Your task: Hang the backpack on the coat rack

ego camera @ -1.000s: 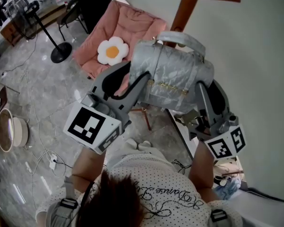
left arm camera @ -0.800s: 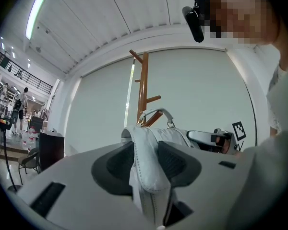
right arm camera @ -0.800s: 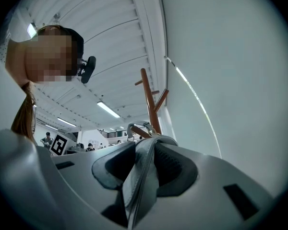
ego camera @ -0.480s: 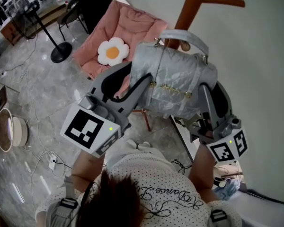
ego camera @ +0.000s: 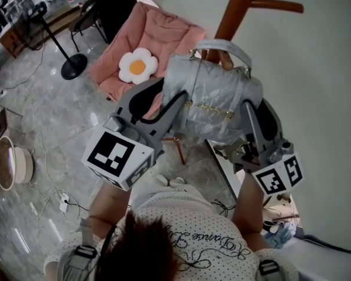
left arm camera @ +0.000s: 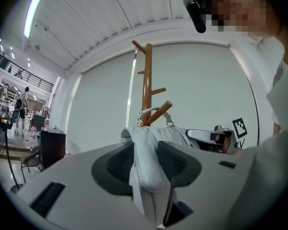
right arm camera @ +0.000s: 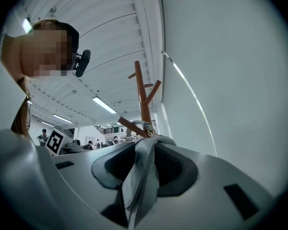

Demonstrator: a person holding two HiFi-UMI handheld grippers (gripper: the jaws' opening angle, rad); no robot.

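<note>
A silver-grey quilted backpack (ego camera: 213,95) is held up against the brown wooden coat rack (ego camera: 237,7). Its top handle (ego camera: 222,44) loops over a slanted peg (left arm camera: 159,112) of the rack. My left gripper (ego camera: 172,101) is shut on the bag's left side, with a padded edge (left arm camera: 146,152) pinched between its pads. On the bag's right side my right gripper (ego camera: 248,113) grips a fold of fabric (right arm camera: 141,176); its jaws have just been opening a little, and the fold is still between the pads.
A white wall (ego camera: 322,98) stands close behind and to the right of the rack. Below left are a pink chair (ego camera: 164,31) with a flower cushion (ego camera: 137,66), a black floor stand (ego camera: 73,66) and cables (ego camera: 64,201) on the grey floor.
Bag and both grippers have barely shifted. The head view has tilted a little, so more of the rack's post and side peg shows.
</note>
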